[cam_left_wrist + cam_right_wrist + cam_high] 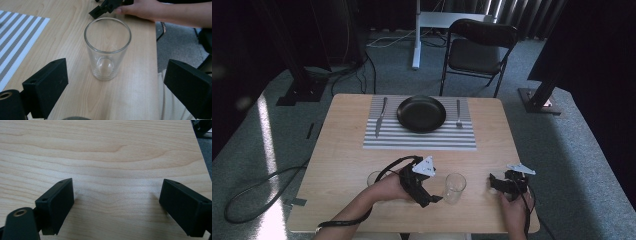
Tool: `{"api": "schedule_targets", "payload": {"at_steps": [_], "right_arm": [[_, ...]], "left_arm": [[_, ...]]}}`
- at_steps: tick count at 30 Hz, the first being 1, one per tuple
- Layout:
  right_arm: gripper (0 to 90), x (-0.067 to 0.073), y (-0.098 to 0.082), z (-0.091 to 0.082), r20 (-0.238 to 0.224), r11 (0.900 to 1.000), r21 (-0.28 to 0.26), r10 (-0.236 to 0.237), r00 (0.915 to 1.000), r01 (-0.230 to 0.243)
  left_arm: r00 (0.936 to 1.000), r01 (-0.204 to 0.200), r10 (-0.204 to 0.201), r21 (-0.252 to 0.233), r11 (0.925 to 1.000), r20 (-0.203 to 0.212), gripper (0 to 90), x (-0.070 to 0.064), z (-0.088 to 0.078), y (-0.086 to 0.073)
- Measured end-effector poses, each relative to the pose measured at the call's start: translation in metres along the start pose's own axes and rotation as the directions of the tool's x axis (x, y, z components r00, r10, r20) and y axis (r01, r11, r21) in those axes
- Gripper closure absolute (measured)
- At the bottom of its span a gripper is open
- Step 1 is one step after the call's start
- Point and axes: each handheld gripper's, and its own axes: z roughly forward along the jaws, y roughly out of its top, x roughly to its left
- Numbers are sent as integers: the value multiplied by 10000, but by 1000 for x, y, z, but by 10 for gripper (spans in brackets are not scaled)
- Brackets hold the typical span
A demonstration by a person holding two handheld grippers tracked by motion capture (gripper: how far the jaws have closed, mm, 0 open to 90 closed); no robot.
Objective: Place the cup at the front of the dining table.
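Wooden table holds striped mat, black plate, knife, fork. Clear empty glass upright ahead of left gripper, jaws spread. Right gripper released too.

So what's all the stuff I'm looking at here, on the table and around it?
Table: one, light wood, centre.
Placemat: one, grey-and-white striped, far half of the table.
Plate: one, black, on the placemat.
Knife: one, silver, left of the plate.
Fork: one, silver, right of the plate.
Glasses: two, clear; one between the grippers, one partly hidden behind the left hand.
Chair: one, black, beyond the table.
Left gripper: black, open, facing the glass.
Right gripper: black, open, over bare wood.
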Motion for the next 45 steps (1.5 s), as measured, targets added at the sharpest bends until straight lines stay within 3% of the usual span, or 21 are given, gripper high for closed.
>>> {"api": "schedule_targets", "payload": {"at_steps": [20, 23, 30, 40, 45], "right_arm": [[119, 0, 0, 0, 2, 10000, -2, -3, 10000, 3], [119, 0, 0, 0, 3, 10000, -3, -4, 10000, 4], [119, 0, 0, 0, 2, 10000, -3, -3, 10000, 3], [119, 0, 0, 0, 2, 10000, -3, -5, 10000, 5], [119, 0, 0, 0, 1, 10000, -4, -6, 10000, 6]], "left_arm": [[9994, 305, -291, 723, 9969, -201, 57, 0, 25, 19], [9984, 496, -461, 1129, 9924, -330, 57, 3, 31, 21], [9972, 660, -604, 1333, 9889, -451, 57, 1, 40, 30], [9901, 1221, -1049, 2031, 9715, -932, 57, 2, 56, 40], [9902, 1165, -943, 2369, 9645, -1029, 58, -2, 64, 45]]}}
